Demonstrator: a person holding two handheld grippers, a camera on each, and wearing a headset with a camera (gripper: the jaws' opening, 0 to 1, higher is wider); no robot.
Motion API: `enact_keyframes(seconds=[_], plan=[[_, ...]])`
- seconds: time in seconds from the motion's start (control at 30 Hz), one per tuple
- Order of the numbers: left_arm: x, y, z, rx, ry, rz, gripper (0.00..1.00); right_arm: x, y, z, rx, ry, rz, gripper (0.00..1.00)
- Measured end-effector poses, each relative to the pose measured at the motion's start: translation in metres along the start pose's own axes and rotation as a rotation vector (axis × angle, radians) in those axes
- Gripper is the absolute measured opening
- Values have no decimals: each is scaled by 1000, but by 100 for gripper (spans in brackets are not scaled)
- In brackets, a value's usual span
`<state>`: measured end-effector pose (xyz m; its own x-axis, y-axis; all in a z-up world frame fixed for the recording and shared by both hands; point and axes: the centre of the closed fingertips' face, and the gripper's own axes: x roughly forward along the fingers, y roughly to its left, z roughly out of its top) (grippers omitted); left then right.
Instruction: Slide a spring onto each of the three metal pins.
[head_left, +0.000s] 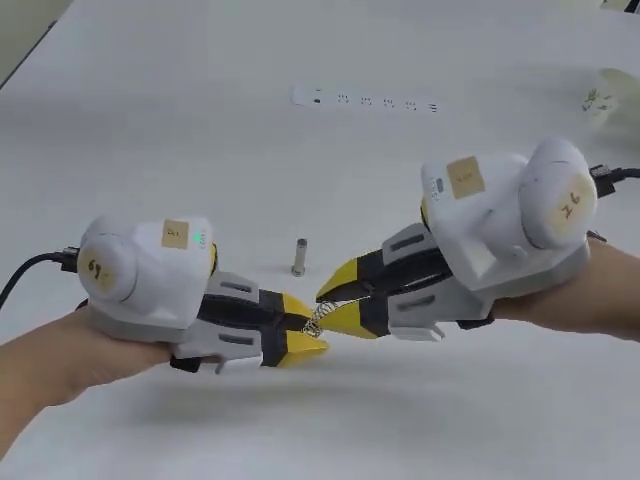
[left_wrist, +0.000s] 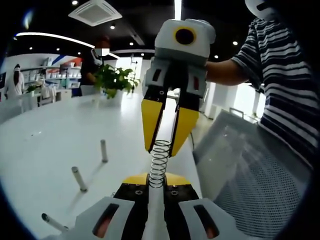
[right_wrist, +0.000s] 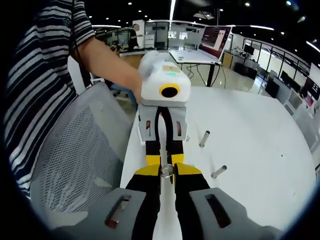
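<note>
A thin silvery coil spring (left_wrist: 159, 162) is pinched at either end by the left gripper (left_wrist: 156, 181) and right gripper (left_wrist: 161, 149). Likely light and floppy; grip near an end.

Not much legible from here. Left tongs (head_left: 303, 338): yellow handwritten mark on the round rear cap (head_left: 98, 268), looks like "51" or "S1", can't settle which. Right tongs (head_left: 335, 297): similar mark on the right rear cap (head_left: 568, 205), roughly "7L", turned sideways. Left tan sticker (head_left: 175, 234) and right tan sticker (head_left: 465, 178) on the housings: print too small to read.
</note>
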<state>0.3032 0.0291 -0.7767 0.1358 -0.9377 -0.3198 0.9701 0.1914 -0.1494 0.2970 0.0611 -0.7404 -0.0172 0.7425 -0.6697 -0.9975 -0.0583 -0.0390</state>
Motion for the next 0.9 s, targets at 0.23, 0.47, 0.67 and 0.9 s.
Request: enact_keyframes(seconds=[0.23, 0.47, 0.67, 0.9], plan=[[0, 3, 2, 6, -2, 14, 2, 2, 0, 2, -25, -7, -20, 7], [3, 4, 4, 16, -6, 21, 2, 3, 1, 4, -70, 8, -32, 7], [2, 4, 4, 19, -6, 26, 2, 3, 0, 5, -109, 27, -36, 7], [3, 3, 4, 22, -4, 25, 2, 6, 3, 6, -151, 42, -37, 7]])
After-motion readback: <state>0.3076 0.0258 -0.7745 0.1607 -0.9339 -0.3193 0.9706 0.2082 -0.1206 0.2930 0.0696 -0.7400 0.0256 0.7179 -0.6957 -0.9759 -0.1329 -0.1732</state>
